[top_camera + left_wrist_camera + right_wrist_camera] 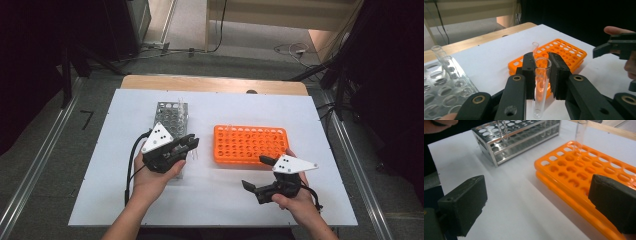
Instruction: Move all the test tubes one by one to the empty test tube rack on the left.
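Observation:
My left gripper (191, 144) is shut on a clear test tube (541, 75), which hangs upright between its pads just above the white table. It is held between the metal rack (170, 117) and the orange rack (251, 145). One clear tube (534, 46) stands in a far corner hole of the orange rack (569, 53). A few tubes (442, 56) stand in the metal rack (444, 85). My right gripper (257, 173) is open with nothing between its pads (464, 205), near the orange rack's (574, 167) front edge.
The white table top (125, 190) lies on a wooden table whose far edge (210, 83) shows. Dark stands and cables are on the floor beyond. The other hand's gripper (616, 47) is at the right of the left gripper view.

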Motion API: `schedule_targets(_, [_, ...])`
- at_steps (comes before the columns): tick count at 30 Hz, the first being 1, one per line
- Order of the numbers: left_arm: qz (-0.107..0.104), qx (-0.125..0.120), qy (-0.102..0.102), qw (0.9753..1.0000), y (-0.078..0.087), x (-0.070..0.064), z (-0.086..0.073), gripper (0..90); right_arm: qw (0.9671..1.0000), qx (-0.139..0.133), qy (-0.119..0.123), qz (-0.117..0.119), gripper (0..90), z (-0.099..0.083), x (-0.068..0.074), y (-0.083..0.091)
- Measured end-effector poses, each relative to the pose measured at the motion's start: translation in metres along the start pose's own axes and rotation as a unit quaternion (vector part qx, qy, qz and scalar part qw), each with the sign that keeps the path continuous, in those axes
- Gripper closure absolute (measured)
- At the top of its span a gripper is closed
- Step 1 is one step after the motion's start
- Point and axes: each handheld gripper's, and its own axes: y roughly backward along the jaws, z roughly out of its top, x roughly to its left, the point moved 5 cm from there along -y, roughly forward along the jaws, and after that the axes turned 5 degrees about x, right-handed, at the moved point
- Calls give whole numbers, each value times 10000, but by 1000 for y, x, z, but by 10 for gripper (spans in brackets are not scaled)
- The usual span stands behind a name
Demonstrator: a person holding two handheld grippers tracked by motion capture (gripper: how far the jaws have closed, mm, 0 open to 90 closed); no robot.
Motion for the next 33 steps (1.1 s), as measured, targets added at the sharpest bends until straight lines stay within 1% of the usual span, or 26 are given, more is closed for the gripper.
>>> schedule_targets(4, [95,-37,-5,9999,1,9,7,760,9999,-39,-53,-100,6,-8,-6,11])
schedule_targets(9, [224,-92,-19,9997,2,20,16,760,9997,-23,-137,-219,7,-19,-14,22])
schedule_targets(12, [308,-92,-15,9995,2,28,20,760,9993,-1,-137,-356,7,-24,-20,27])
schedule_targets(14, [360,-89,-16,9993,1,33,22,760,9991,-13,-183,-379,7,-28,-24,31])
schedule_targets(17, [434,-98,35,9990,-1,43,24,760,9987,-3,-249,-434,7,-32,-29,35])
schedule_targets(22, [555,-104,99,9984,-8,56,27,760,9984,-34,-317,-475,6,-35,-37,38])
schedule_targets(25, [602,-95,107,9981,-14,62,28,760,9983,-43,-300,-493,6,-37,-40,38])
schedule_targets(27, [617,-110,187,9979,-17,66,28,760,9983,-51,-313,-494,6,-38,-41,38])
schedule_targets(33, [805,-152,294,9962,-25,81,30,760,9983,-55,-334,-478,6,-39,-42,38])
